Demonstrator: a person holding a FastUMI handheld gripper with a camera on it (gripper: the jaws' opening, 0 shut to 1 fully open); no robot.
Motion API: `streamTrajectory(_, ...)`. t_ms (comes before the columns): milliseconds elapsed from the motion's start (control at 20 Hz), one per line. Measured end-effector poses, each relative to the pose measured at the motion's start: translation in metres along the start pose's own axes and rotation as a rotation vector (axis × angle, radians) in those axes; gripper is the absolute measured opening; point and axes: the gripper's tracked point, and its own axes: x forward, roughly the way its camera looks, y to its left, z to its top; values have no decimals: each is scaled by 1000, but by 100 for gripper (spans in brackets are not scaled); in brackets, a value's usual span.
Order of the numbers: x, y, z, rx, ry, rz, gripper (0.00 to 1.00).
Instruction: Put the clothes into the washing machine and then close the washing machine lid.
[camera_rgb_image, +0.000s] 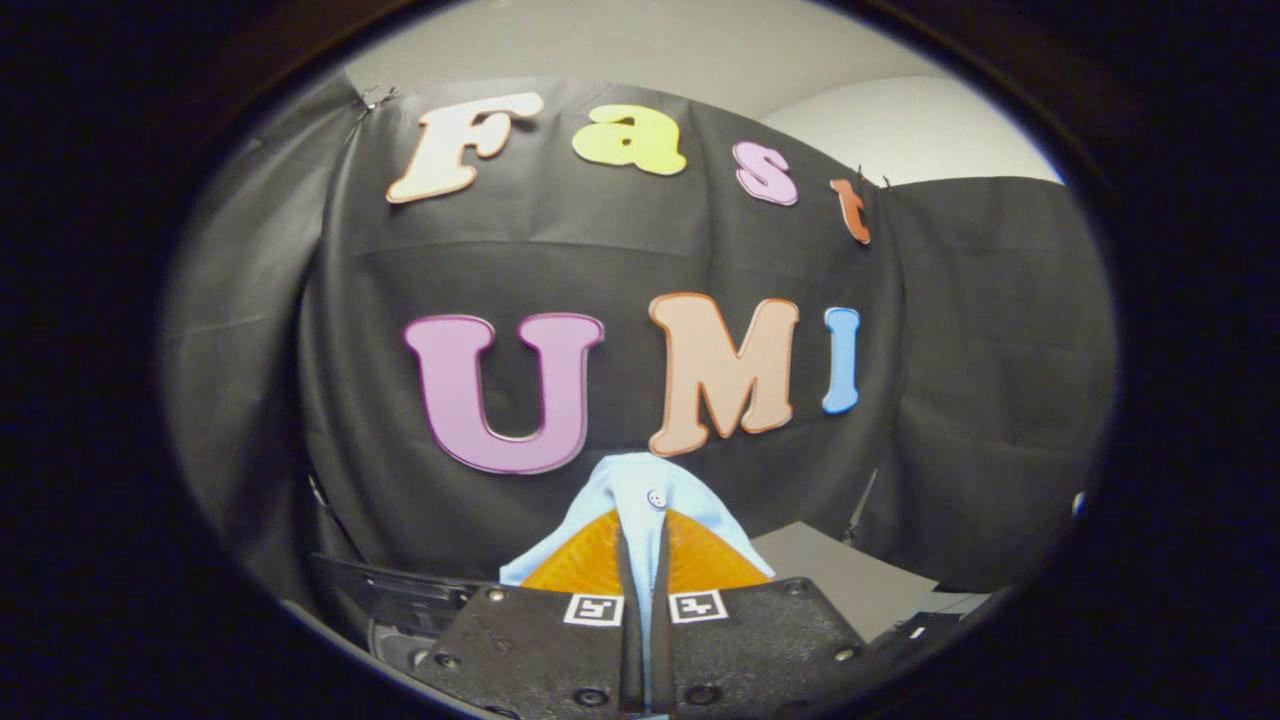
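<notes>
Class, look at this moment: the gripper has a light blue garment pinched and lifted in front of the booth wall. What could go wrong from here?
1. The gripper pinches only a narrow fold of the light blue garment near its button; the fold could slip out while being carried.
2. Cloth hanging below the fingers might snag or drape over the dark edge beneath instead of dropping inside.

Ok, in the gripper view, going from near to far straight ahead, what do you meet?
Gripper, its two fingers closed together → light blue garment with a button, pinched between the fingers and poking up past their tips → black cloth wall of the booth beyond.
</notes>
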Motion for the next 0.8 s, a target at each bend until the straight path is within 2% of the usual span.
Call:
streamTrajectory(100, -3, 28, 2, 38, -4, 38, 2)
streamTrajectory(300, -3, 82, -27, 43, 25, 103, 3)
streamTrajectory(500, 1, 118, -82, 2, 84, 125, 3)
streamTrajectory(800, 1, 155, -194, -101, 186, 132, 3)
